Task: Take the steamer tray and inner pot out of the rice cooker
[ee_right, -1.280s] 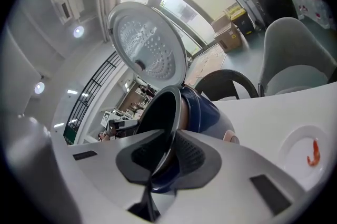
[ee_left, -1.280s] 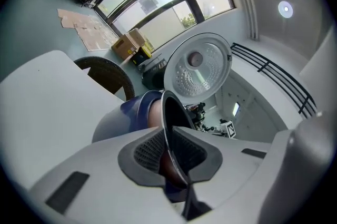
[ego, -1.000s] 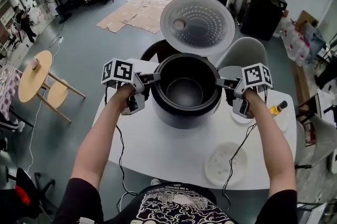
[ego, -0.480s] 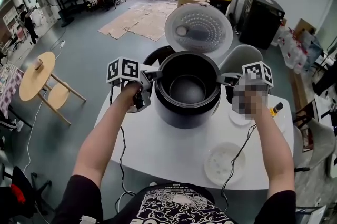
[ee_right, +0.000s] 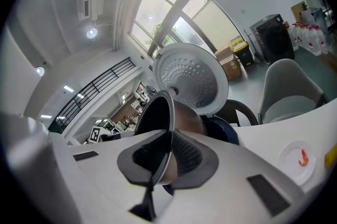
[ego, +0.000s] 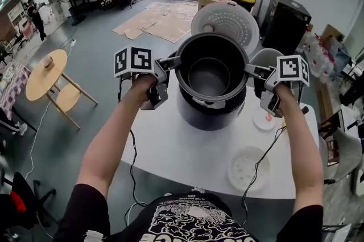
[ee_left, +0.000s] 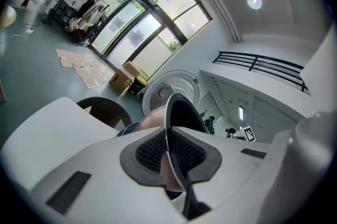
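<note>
Right now the left gripper (ego: 172, 63) is clamping the thin rim of the pot (ego: 209, 77). Its ribbed pads (ee_left: 150, 150) are pressing on both sides of the metal edge at the centre of the left gripper view. The right gripper (ego: 251, 69) is pinching the opposite side of the rim the same way, pads (ee_right: 185, 157) closed on it.

Between them the pot is hanging in the upper middle of the head view, raised over the dark cooker (ego: 211, 117). Whether its bottom is clear of the opening I cannot tell. The lid (ego: 230, 20) is standing open just behind. A white round tray (ego: 247, 169), probably the steamer tray, is lying on the table (ego: 170, 150) at lower right.

The main risk seems to be the grip, since each gripper is holding only a narrow, smooth lip. If one hand is rising faster than the other, the pot could tip and slide out of the pads. Swinging it back could knock the lid, and setting it down at lower right could land it on the tray.
</note>
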Motion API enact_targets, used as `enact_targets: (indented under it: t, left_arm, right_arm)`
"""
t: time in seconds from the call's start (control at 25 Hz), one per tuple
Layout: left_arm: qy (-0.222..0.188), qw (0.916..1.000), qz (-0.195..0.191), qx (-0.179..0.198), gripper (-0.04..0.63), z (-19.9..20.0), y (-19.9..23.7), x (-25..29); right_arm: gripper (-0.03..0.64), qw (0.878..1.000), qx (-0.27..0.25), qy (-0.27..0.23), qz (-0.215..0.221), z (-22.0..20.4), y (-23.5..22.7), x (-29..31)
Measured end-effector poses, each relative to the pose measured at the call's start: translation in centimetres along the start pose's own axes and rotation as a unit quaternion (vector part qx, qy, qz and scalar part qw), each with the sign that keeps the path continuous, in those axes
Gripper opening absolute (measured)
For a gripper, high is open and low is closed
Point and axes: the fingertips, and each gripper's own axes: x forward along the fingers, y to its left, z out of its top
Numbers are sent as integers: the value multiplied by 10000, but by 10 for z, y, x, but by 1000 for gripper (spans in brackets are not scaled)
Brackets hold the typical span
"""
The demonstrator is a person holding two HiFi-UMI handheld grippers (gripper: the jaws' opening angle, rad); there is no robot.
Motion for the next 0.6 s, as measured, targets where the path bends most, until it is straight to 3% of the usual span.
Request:
enact_targets:
  t: [0.4, 0.6]
  left_arm:
    - [-569, 9983, 86, 113, 41, 12, -35, -94]
    - [-854, 9960, 251, 43, 40, 17, -2, -173]
  right_arm:
    - [48, 9985, -269, -62, 472, -10, 88, -11]
    - [48, 9969, -351, 95, 692, -42, 149, 33]
